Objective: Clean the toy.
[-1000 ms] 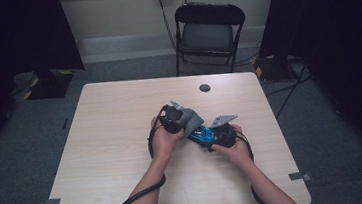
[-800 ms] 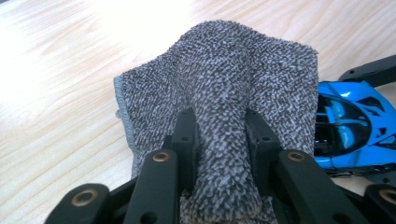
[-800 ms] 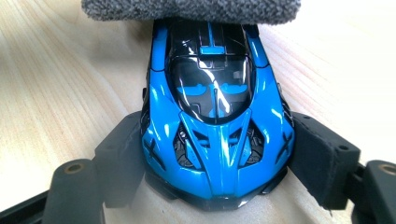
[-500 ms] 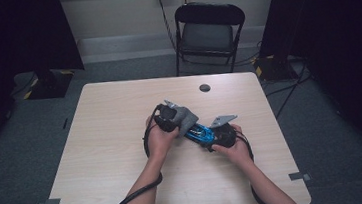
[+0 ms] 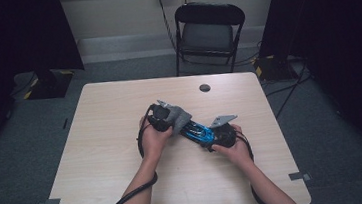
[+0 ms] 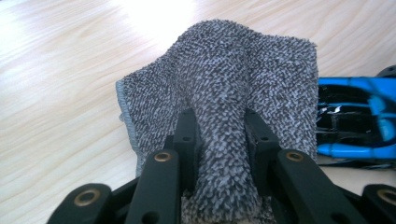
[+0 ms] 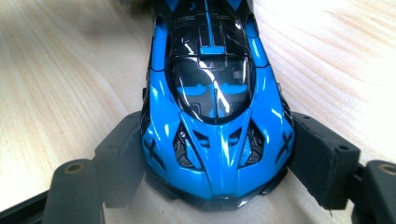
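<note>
A blue and black toy car (image 5: 197, 130) lies on the wooden table (image 5: 98, 155) between my two grippers. My right gripper (image 7: 217, 161) is shut on the toy car (image 7: 212, 93), its jaws pressing both sides of the nose. My left gripper (image 6: 218, 133) is shut on a grey speckled cloth (image 6: 224, 93), a fold of it pinched between the jaws. In the high view the grey cloth (image 5: 178, 117) drapes over the car's far end, with the left gripper (image 5: 168, 119) at it and the right gripper (image 5: 211, 135) at the near end. The toy car (image 6: 355, 116) lies to the right of the cloth.
A small black round thing (image 5: 205, 87) lies near the table's far edge. A black folding chair (image 5: 207, 34) stands behind the table. Black cables (image 5: 128, 200) trail from both grippers toward the near edge.
My left gripper has shifted slightly left with the cloth, which now covers less of the car. The right gripper and car have not moved.
</note>
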